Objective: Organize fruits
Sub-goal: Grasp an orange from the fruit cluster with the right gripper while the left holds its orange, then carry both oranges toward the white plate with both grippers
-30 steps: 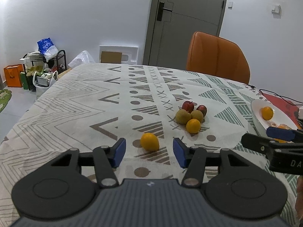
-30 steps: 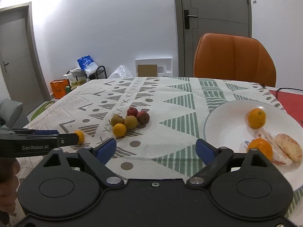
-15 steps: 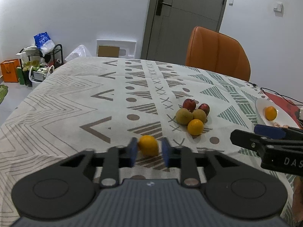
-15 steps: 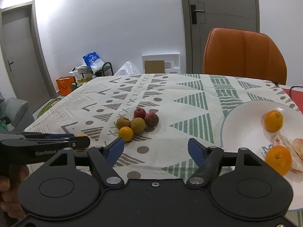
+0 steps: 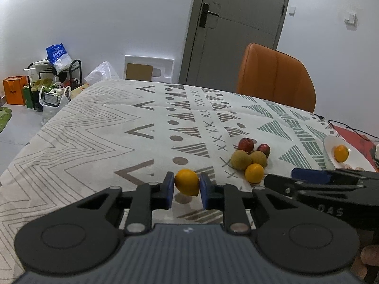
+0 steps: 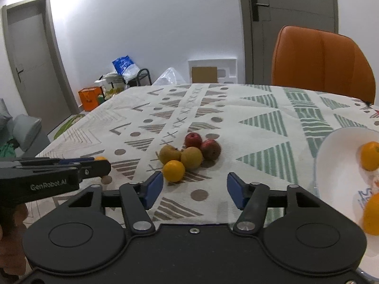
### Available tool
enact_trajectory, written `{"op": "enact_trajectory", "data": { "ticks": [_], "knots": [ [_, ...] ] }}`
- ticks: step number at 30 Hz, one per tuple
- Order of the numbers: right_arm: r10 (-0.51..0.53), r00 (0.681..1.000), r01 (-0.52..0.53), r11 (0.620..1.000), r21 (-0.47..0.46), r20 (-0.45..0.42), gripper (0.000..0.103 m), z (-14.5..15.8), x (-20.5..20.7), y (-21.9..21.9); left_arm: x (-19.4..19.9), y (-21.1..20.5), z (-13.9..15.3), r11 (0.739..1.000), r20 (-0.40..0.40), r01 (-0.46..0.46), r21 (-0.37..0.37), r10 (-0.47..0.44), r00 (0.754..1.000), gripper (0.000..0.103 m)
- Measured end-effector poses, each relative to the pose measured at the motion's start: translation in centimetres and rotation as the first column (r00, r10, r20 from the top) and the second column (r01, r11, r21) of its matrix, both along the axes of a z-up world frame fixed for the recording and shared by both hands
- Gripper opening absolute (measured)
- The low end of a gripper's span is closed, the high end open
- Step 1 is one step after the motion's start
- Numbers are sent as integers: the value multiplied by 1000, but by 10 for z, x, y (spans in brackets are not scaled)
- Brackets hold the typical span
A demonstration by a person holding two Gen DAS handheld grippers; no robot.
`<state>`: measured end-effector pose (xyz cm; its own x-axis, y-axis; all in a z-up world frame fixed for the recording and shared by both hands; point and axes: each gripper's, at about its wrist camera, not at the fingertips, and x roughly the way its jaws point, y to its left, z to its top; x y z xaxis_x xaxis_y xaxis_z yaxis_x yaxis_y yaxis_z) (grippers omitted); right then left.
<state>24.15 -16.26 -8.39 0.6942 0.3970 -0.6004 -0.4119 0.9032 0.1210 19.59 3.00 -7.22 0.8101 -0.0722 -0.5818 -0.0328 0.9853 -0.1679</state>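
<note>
Left claw (image 5: 187,190) has closed onto the orange (image 5: 187,181), lower centre; transfer can begin. Right claw (image 6: 195,190) is closing, nothing between.

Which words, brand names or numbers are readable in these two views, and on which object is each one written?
"GenRobot.AI": white print on the side of the left gripper, seen in the right wrist view.
"DAS": part of a longer print on the side of the right gripper, the rest outside the left wrist view.
Orange box on the floor: a dark mark, too small to read.
Blue bag: print too blurred to read.
</note>
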Motion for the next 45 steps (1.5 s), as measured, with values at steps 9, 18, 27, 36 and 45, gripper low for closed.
{"op": "enact_trajectory", "data": {
  "ticks": [9,18,27,36,45],
  "knots": [
    [7,1000,-7,1000,25,-31,51,-7,10,15,-3,10,0,1000,-5,-18,-6,18,1000,21],
    [11,1000,-11,1000,15,-25,22,-3,2,16,-8,3,1,1000,-5,4,3,-4,1000,21],
    [-15,1000,16,999,48,-6,22,8,-6,-2,-11,-11,6,1000,8,24,9,-24,1000,21],
    [-48,998,45,996,80,28,22,21,-20,-25,-14,-33,14,998,24,58,19,-59,998,21],
    [-103,993,98,990,99,55,22,30,-30,-49,-17,-58,19,994,34,107,26,-108,994,21]
  ]
}}
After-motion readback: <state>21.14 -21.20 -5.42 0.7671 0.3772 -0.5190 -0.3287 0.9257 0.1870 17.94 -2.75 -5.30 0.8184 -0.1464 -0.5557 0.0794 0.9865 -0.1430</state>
